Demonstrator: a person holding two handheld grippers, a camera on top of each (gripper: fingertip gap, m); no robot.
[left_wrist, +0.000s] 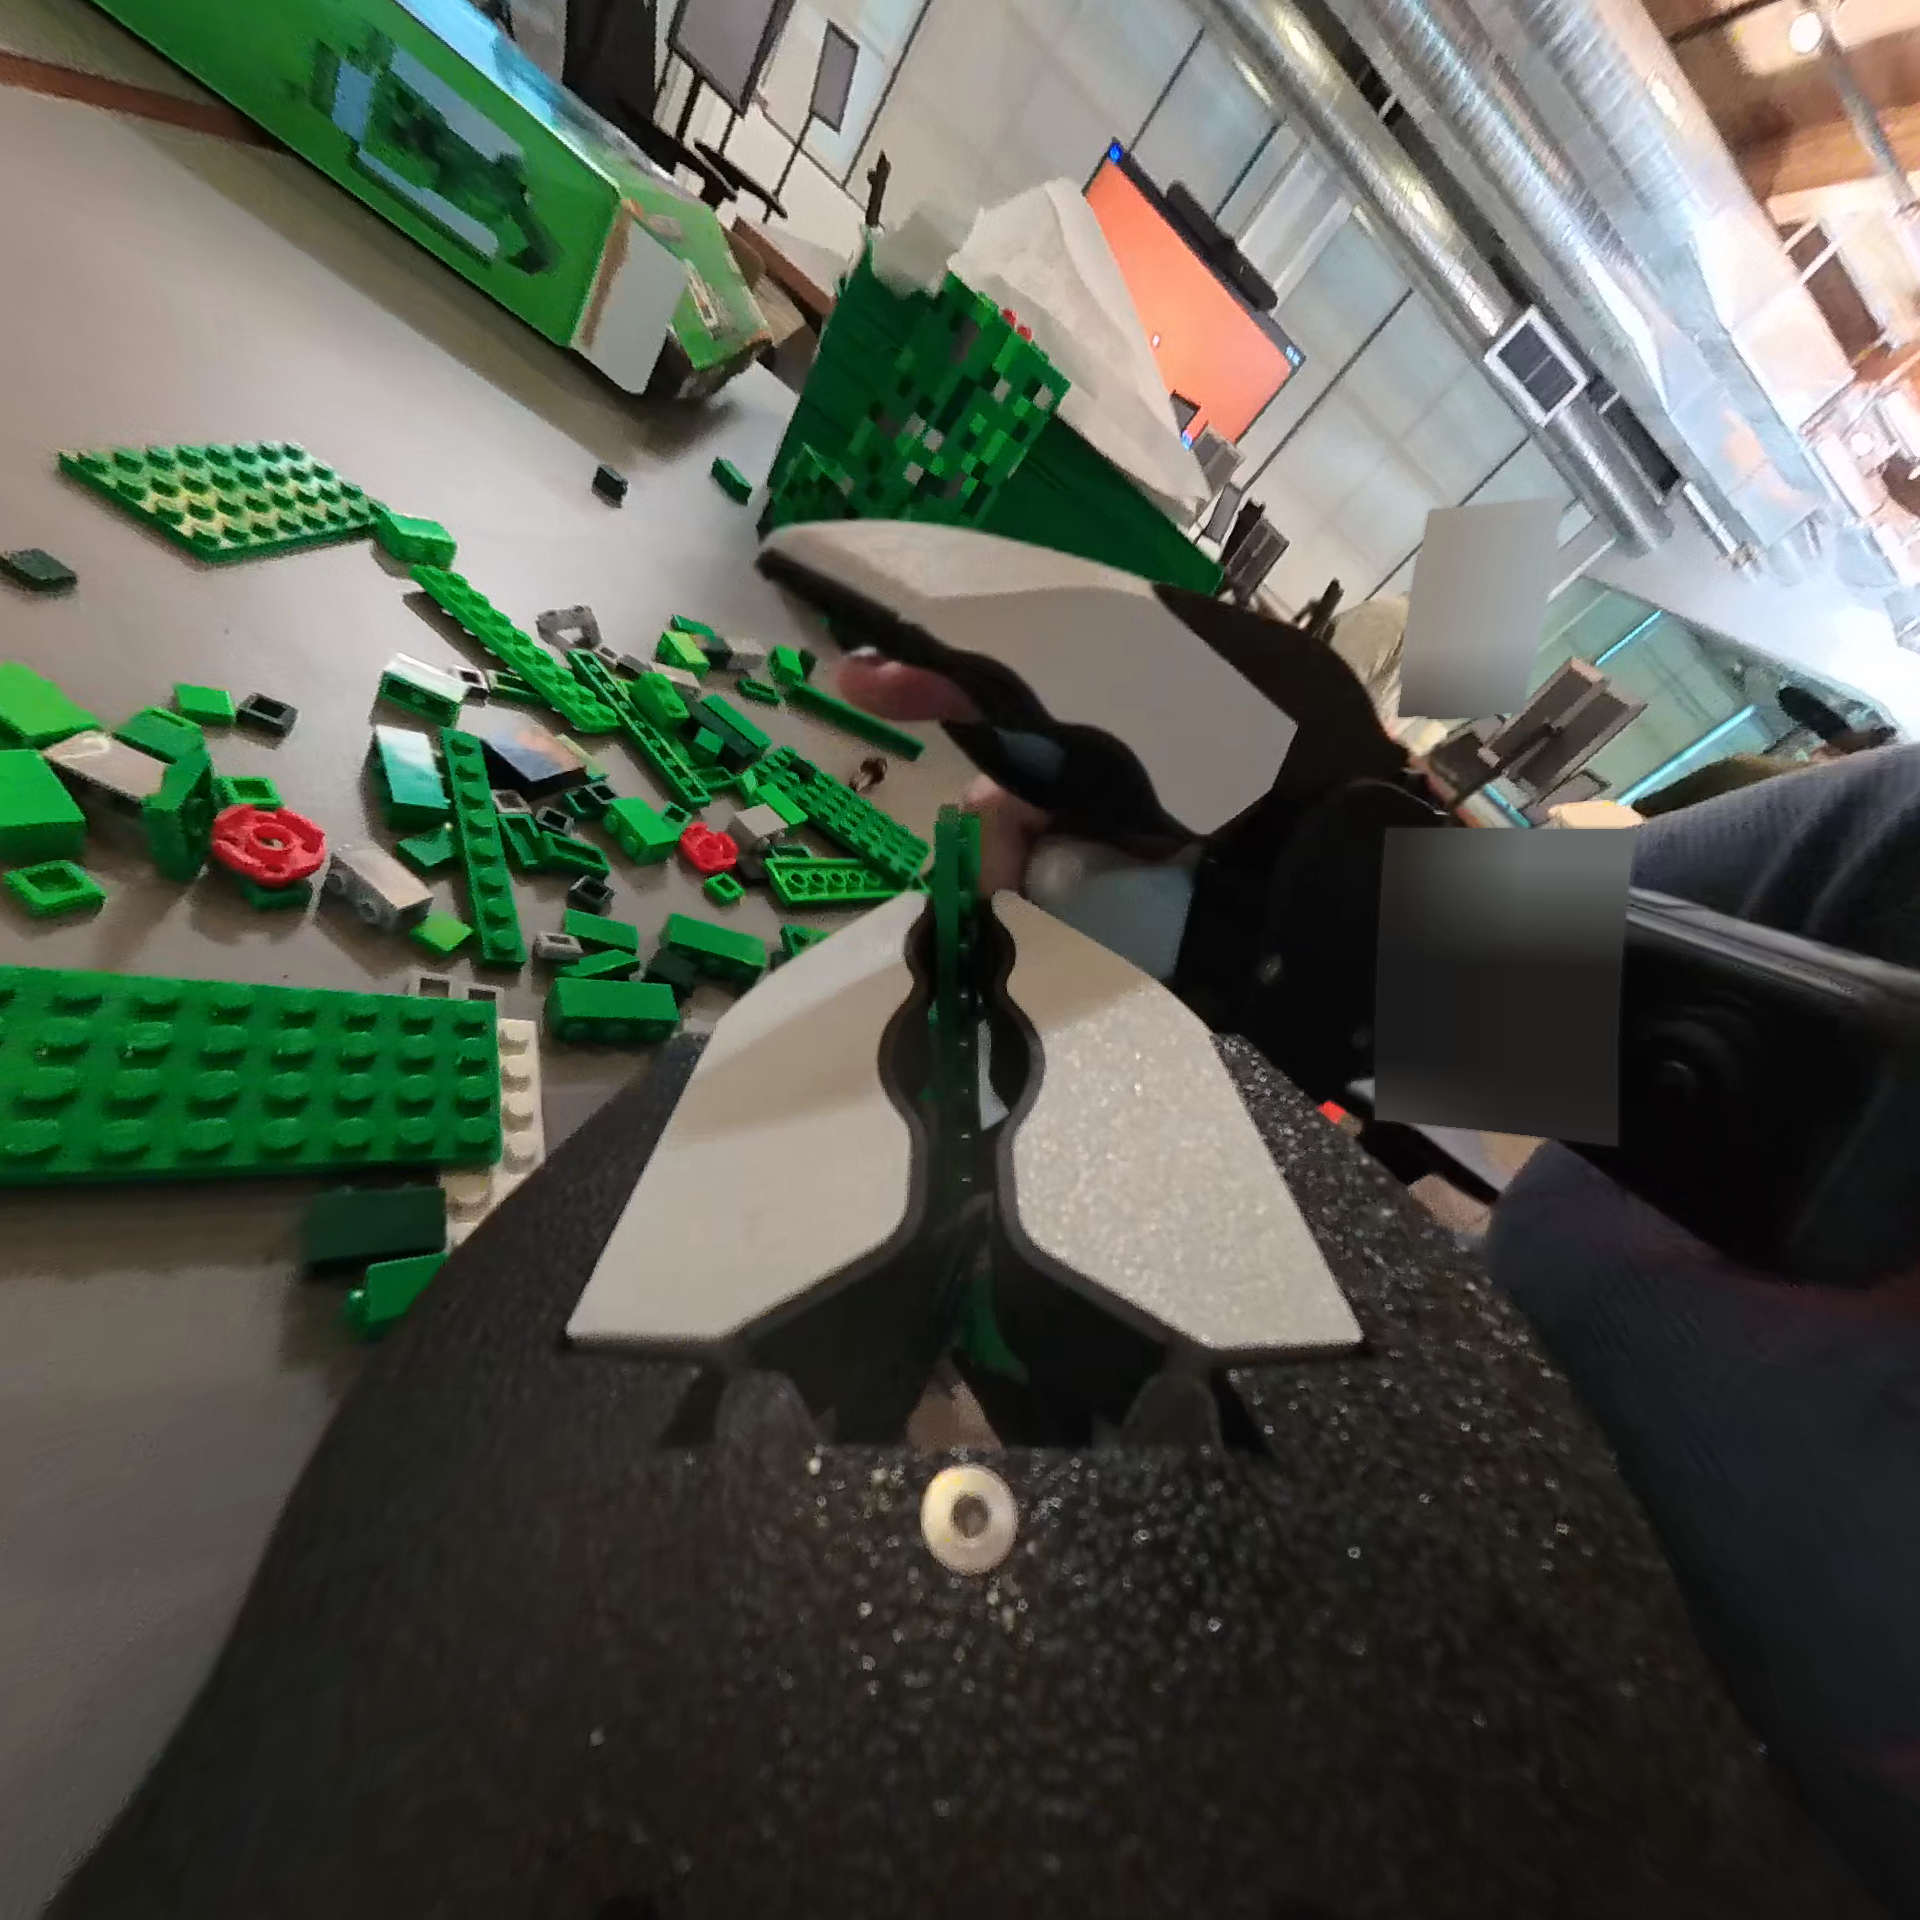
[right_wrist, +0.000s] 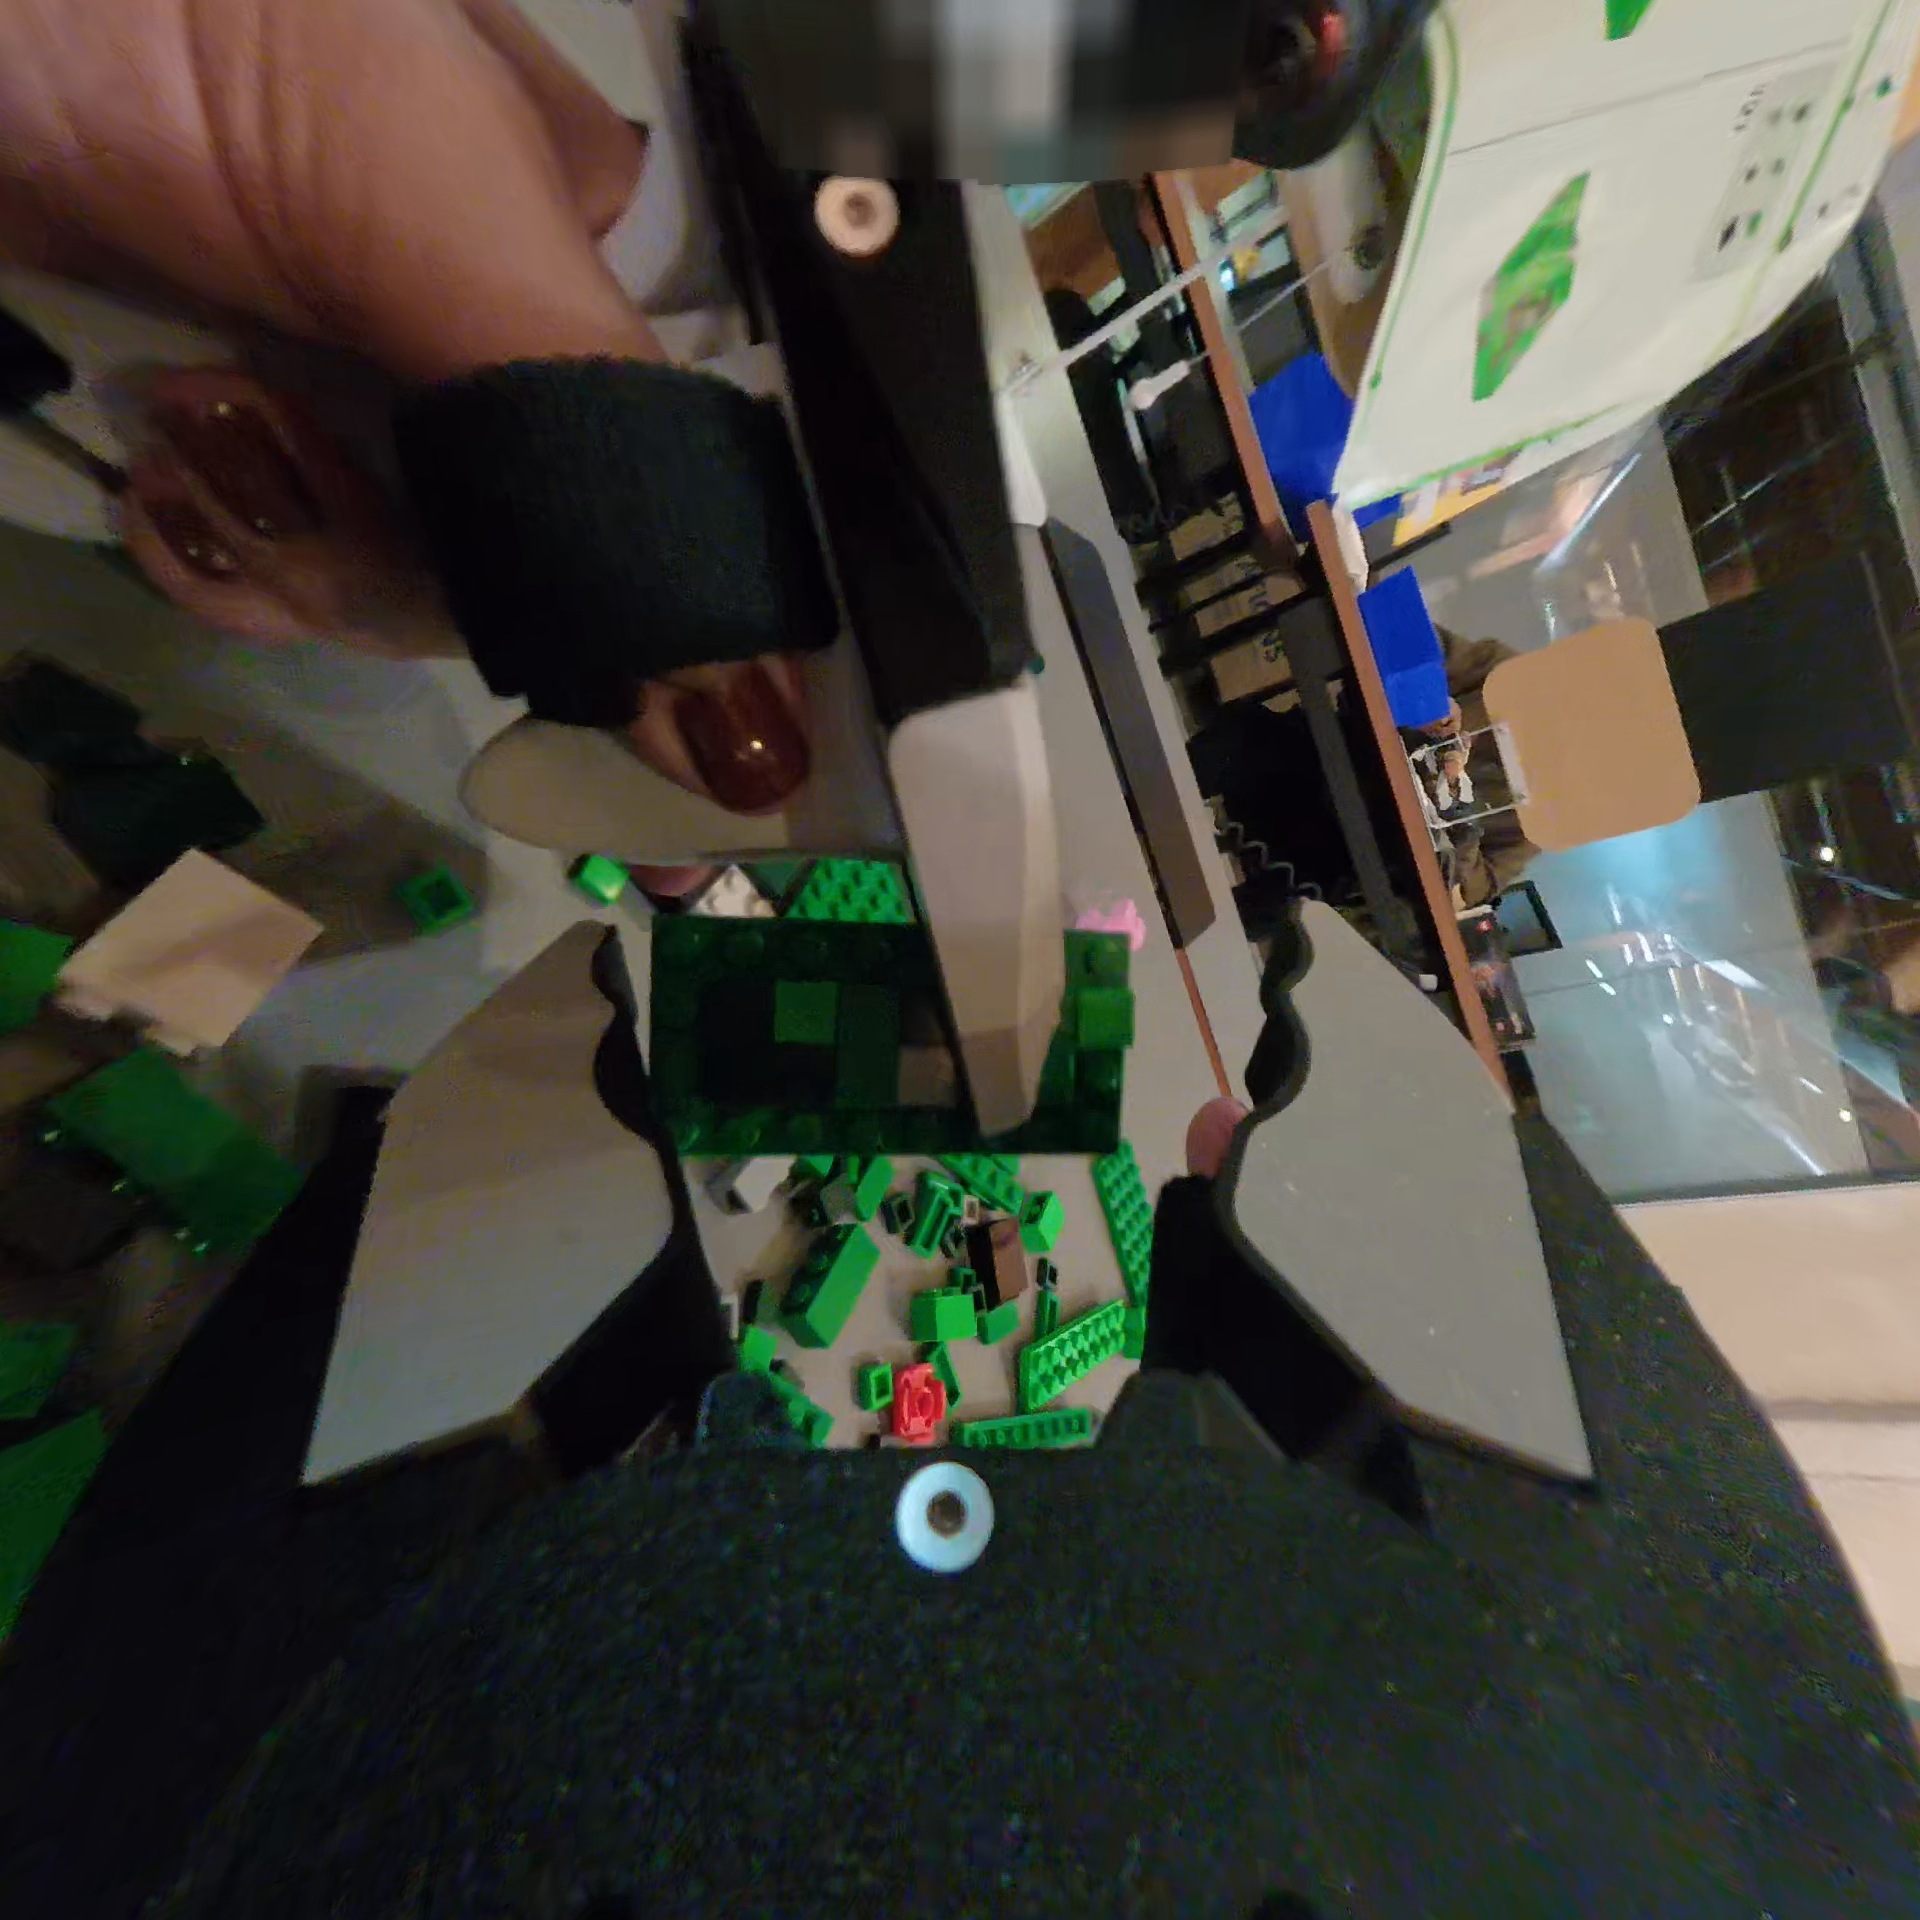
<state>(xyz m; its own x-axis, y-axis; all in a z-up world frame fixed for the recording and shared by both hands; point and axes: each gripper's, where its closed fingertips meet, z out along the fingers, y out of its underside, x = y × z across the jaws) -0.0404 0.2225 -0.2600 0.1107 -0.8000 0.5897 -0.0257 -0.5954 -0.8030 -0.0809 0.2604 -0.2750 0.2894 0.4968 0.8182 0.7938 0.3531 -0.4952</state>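
Observation:
My left gripper (left_wrist: 956, 914) is shut on a green plate assembly (left_wrist: 958, 862), seen edge-on and held above the table. In the right wrist view the same assembly (right_wrist: 810, 1039) faces the camera, a dark green plate with smaller green tiles on it, gripped by a left gripper finger (right_wrist: 977, 935) coming from above. My right gripper (right_wrist: 935, 997) is open, its jaws wide on either side of the assembly without touching it. One of its fingers (left_wrist: 1039, 644) shows in the left wrist view, just beyond the plate. A person's hand (right_wrist: 312, 208) holds the left gripper.
Several loose green bricks (left_wrist: 623, 790) and red round pieces (left_wrist: 268, 842) lie on the grey table (left_wrist: 260, 343). A large green plate (left_wrist: 239, 1070) lies at the near left. A green block build (left_wrist: 935, 416) and a green box (left_wrist: 436, 177) stand farther back. An instruction sheet (right_wrist: 1610, 239) is at the upper right. The grippers' ends are close to 4 cm from one another. The green block build (left_wrist: 935, 416) is about equally far from each gripper, around 30 cm.

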